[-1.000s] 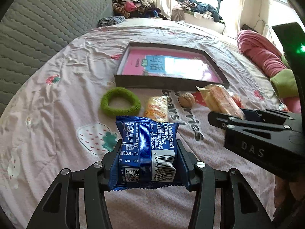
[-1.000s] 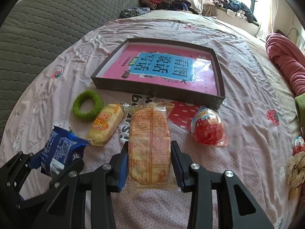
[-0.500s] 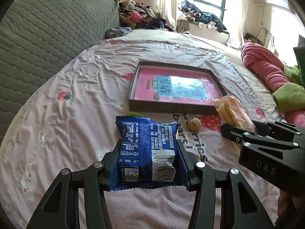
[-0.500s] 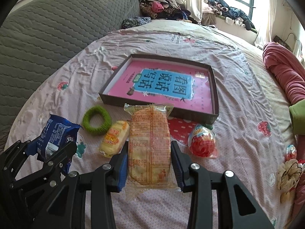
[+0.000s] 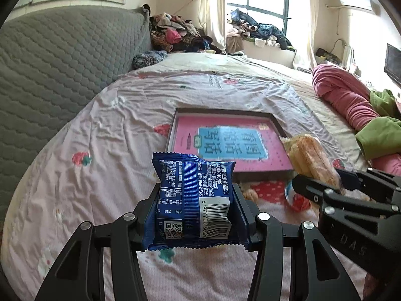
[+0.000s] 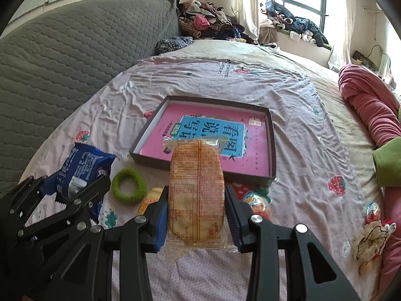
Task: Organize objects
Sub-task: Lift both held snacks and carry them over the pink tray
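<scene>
Bed sheet [image 6: 300,115] strawberry-printed, dark tray [image 6: 272,150] far centre. Left gripper [image 5: 195,213] clamps blue packet [image 5: 194,198]; right gripper [image 6: 196,215] clamps orange snack pack [image 6: 196,193]. Green ring [image 6: 129,186] near tray.

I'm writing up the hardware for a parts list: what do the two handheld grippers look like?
Both are matte black plastic linkage frames with silver screw heads at the pivots. The left gripper and right gripper have ribbed blue pads lining the jaws. The right gripper's side bears pale "DAS" lettering. No cables or sleeves are visible.
</scene>
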A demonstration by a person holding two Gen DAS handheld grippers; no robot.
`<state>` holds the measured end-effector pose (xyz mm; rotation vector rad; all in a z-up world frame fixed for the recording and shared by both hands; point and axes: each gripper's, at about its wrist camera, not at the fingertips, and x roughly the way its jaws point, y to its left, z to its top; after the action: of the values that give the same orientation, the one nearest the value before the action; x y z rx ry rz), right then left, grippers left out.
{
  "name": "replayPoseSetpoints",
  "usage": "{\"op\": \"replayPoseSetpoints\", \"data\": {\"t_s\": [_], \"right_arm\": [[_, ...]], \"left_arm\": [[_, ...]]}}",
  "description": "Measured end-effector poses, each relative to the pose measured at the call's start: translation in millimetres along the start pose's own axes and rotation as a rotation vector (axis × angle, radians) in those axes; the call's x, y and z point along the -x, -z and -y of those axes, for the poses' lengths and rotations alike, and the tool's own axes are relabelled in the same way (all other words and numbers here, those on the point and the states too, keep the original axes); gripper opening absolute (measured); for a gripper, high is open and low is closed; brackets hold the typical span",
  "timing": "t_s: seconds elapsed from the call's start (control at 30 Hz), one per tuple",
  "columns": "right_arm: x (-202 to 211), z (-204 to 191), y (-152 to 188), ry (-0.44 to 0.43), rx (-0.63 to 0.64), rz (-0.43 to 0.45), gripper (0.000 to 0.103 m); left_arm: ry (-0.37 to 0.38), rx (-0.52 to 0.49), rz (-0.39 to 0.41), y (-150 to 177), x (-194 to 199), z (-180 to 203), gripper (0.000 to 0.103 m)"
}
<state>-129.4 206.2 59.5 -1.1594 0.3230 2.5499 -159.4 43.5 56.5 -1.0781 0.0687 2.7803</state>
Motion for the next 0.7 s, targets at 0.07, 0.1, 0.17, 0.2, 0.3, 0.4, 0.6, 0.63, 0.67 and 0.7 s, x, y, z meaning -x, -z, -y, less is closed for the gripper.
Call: {"op": "replayPoseSetpoints", "data": {"t_s": [0.07, 0.1, 0.17, 0.2, 0.3, 0.4, 0.6, 0.63, 0.67, 0.7], "right_arm": [[-1, 2, -2, -0.001, -0.004, 0.002, 0.041], [-2, 2, -4, 0.000, -0.004, 0.002, 0.041], [-3, 4, -5, 0.001, -0.009, 0.006, 0.041], [-4, 5, -6, 0.000, -0.011, 0.009, 0.041], [-7, 9, -9, 0.003, -0.036, 0.018, 0.041], [-9, 13, -13, 0.001, -0.045, 0.023, 0.041], [-16, 18, -25, 0.007, -0.052, 0.031, 0.041], [-17, 18, -27, 0.008, -0.052, 0.031, 0.041], [-19, 19, -29, 0.006, -0.052, 0.031, 0.041], [-21, 19, -32, 0.007, -0.054, 0.033, 0.041]], "left_arm": [[0.002, -0.002, 0.007, -7, -2, 2, 0.053], [0.001, -0.002, 0.010, -10, -3, 2, 0.053], [0.003, -0.004, 0.015, -15, -5, 3, 0.053], [-0.001, -0.007, 0.017, -18, -6, 4, 0.053], [-0.002, -0.007, 0.019, -25, -11, 6, 0.053], [-0.001, -0.017, 0.019, -30, -17, 10, 0.053], [-0.001, -0.016, 0.022, -42, -30, 12, 0.053], [-0.002, -0.021, 0.023, -44, -33, 13, 0.053], [-0.001, -0.025, 0.023, -45, -35, 14, 0.053], [-0.001, -0.029, 0.022, -47, -38, 15, 0.053]]}}
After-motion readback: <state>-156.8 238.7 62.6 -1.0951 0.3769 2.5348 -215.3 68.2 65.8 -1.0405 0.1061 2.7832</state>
